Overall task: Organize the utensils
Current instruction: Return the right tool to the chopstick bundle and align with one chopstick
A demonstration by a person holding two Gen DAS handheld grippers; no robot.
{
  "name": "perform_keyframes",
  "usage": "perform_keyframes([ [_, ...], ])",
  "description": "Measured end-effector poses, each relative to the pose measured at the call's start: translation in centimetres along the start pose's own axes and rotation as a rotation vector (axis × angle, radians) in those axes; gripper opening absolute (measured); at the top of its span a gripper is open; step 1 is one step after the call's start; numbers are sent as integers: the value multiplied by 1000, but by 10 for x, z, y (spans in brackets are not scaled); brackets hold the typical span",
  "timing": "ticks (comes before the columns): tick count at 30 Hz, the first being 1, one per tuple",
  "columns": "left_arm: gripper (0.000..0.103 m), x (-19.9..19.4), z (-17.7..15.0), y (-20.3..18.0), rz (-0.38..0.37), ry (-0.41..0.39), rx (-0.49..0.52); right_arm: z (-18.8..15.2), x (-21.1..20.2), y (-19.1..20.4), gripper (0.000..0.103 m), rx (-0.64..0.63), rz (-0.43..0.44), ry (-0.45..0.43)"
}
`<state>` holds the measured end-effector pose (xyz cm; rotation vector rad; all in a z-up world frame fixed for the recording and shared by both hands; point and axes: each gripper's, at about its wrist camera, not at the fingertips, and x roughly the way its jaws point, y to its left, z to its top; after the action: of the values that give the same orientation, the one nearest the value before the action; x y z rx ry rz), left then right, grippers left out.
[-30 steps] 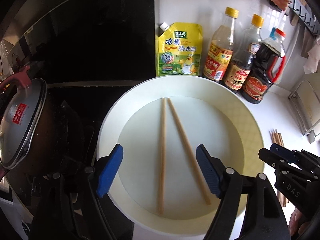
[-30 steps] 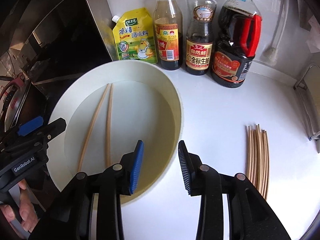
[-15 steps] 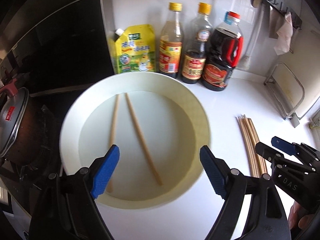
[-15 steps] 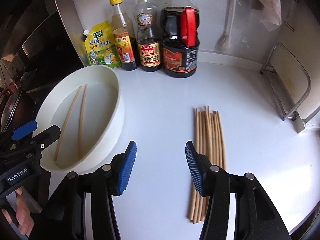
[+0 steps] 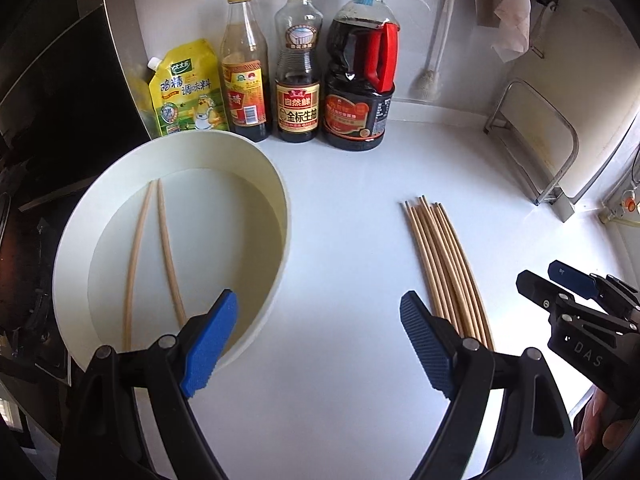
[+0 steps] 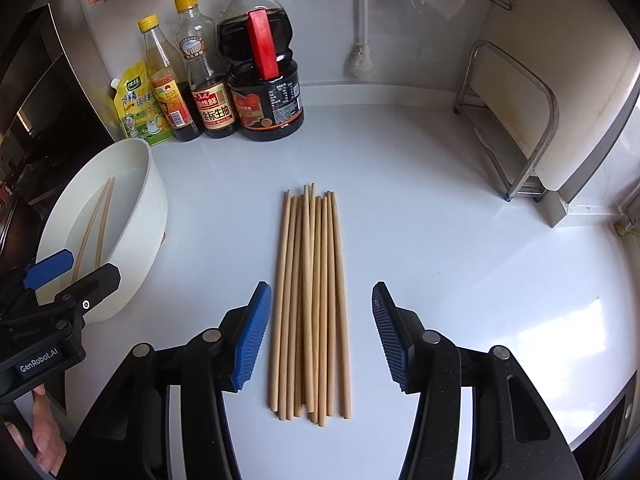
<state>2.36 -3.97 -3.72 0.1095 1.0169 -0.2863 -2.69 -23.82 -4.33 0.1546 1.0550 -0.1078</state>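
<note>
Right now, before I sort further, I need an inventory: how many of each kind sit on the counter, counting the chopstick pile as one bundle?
Sauce bottles: 3
Yellow seasoning pouch: 1
White bowl: 1
Chopsticks in the bowl: 2
Chopstick bundle: 1
Total: 8

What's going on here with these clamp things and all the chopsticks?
A person holds a two-finger gripper in each hand and is sorting chopsticks on a white kitchen counter. Two chopsticks already lie in the white basin near the sauce bottles. The right gripper is lined up over the loose bundle of chopsticks, jaws open on either side, nothing gripped. The left gripper hovers open and empty between basin and bundle.
</note>
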Motion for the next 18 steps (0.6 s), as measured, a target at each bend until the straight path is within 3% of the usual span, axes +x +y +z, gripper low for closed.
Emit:
perform_keyframes([
  [18, 82, 45, -13, -55, -2, 61, 28, -13, 41, -50, 51, 29, 13, 41],
])
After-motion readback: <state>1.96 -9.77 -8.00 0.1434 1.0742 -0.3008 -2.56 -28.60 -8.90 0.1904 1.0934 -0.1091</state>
